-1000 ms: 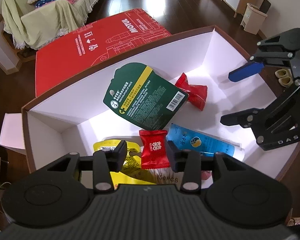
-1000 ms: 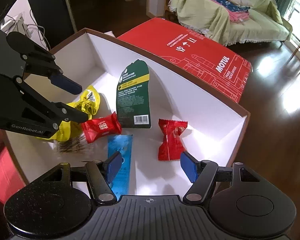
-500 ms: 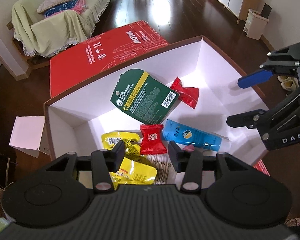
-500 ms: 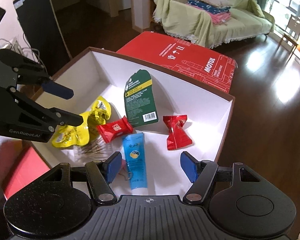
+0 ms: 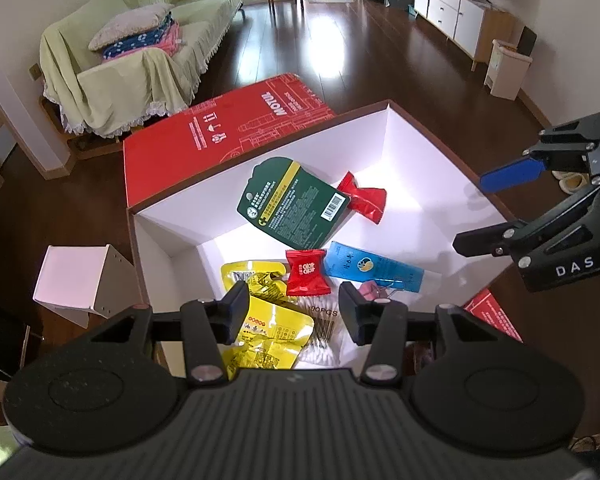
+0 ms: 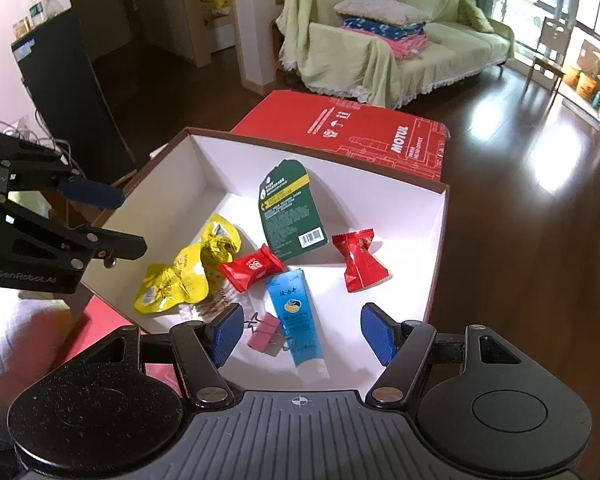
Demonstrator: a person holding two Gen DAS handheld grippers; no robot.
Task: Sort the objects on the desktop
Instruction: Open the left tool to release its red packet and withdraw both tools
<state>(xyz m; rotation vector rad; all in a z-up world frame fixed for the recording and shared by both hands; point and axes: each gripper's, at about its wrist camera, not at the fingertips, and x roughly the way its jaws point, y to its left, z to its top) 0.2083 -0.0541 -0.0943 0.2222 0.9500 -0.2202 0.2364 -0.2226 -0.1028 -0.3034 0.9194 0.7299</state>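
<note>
Both grippers, left (image 5: 292, 312) and right (image 6: 300, 334), gape empty above box (image 6: 436, 240); blue tube (image 6: 298, 316) lies lengthwise between right's fingers, nearer it.

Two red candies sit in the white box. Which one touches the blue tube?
The red candy with white lettering, between the yellow packets and the blue tube. The other red candy lies apart.

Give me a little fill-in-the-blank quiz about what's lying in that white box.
The tube lying in the box is ____ in colour.
The number of red candies, one near the tube and one apart, is ____.
The small clip beside the tube is ____.
Both grippers hold ____.

Missing: blue; two; pink; nothing
</note>
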